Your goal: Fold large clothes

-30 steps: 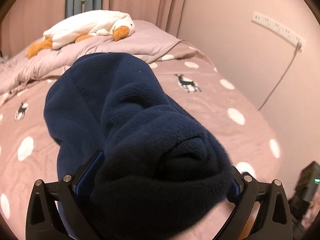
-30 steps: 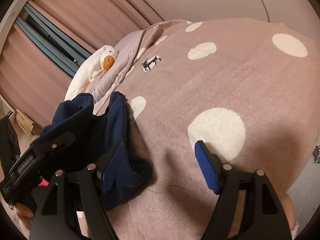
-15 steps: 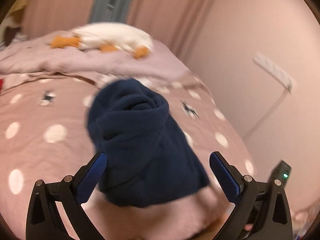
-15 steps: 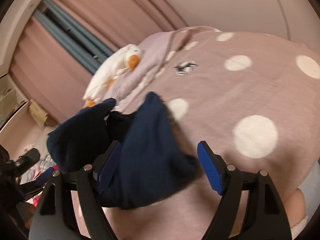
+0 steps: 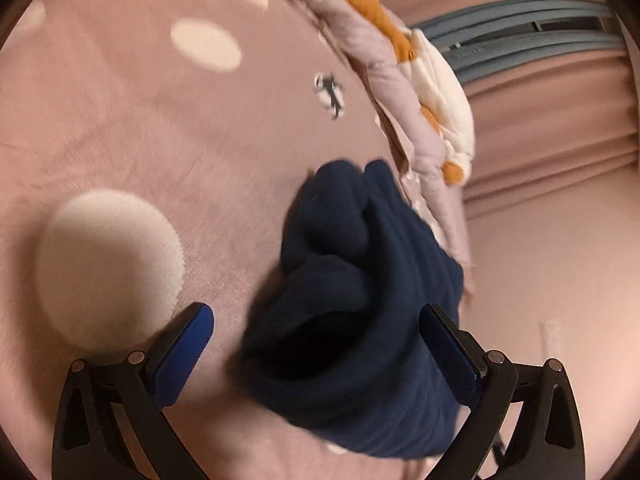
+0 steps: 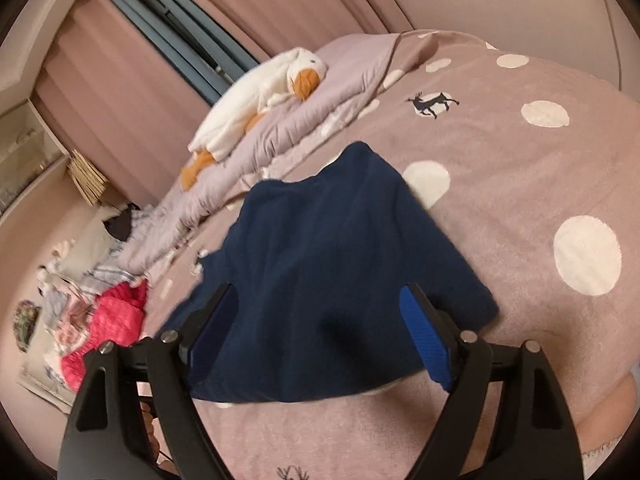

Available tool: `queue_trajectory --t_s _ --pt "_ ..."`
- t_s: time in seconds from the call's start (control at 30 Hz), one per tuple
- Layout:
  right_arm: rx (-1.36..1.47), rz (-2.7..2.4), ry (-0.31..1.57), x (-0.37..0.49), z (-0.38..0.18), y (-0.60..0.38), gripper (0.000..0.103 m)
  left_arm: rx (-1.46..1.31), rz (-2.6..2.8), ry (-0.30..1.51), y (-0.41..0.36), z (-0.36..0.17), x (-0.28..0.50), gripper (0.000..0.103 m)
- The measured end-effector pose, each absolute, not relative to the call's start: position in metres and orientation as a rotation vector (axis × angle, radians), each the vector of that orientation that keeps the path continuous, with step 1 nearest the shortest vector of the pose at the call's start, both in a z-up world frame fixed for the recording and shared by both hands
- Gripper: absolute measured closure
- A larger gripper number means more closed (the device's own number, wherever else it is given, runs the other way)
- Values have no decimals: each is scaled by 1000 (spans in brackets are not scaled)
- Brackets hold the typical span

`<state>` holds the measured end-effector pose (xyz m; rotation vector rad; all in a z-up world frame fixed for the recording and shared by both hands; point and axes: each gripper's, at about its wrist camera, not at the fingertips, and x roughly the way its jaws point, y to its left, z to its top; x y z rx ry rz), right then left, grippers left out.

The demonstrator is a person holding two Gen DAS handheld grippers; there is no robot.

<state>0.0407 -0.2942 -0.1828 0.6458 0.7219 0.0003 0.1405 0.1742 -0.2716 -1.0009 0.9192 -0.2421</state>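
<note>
Between the blue pads of the right claw (image 6: 316,330) lies a navy fleece garment (image 6: 332,280), though neither pad presses it: the jaws are spreading wider at this moment and the cloth simply rests on the bed below them. From this side the garment is a thick, soft, folded slab, roughly four-sided with a smooth top face and a clean lower edge nearest the claw. Its long axis runs away from the claw toward the head of the bed, narrowing to a corner that points at the pillow end.

The left claw (image 5: 316,354) also stands spread, its pads apart and empty of grip. The same garment (image 5: 360,312) sits between and beyond them; the right-hand pad is very close to the fleece, and with the blur I cannot say whether it touches. Seen from here the folds are bulkier, with a rolled lip and a dark hollow facing the claw.

Under everything is the pink bedspread (image 6: 520,208), dotted with large white spots and small deer figures. Past the garment's far end a mauve quilt (image 6: 288,128) is bunched across the bed, and a white plush goose (image 6: 256,104) with an orange beak lies on top of it. Off the bed's left side in the right view, a heap of other clothes (image 6: 80,304) includes a bright pink piece (image 6: 112,320). Pink curtains (image 6: 120,92) hang behind.
</note>
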Motion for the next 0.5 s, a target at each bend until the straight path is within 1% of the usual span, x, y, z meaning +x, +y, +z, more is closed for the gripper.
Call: queue_trajectory --t_s 0.1,0.23,0.33,0.43,0.5 --pt "615 -10 745 46 -185 -285 20 -980 -363 957 175 -266 148 2" --pt "636 3 760 54 -191 -279 19 -935 -497 1023 157 -266 160 2" --pt "620 -23 786 60 -198 -273 19 -795 -521 1072 127 -262 170 2" --pt "616 -32 792 62 -201 -272 19 -865 -509 1041 119 -265 187 3" --pt "623 -27 793 62 -201 -274 21 -935 -460 1048 122 -267 198 22"
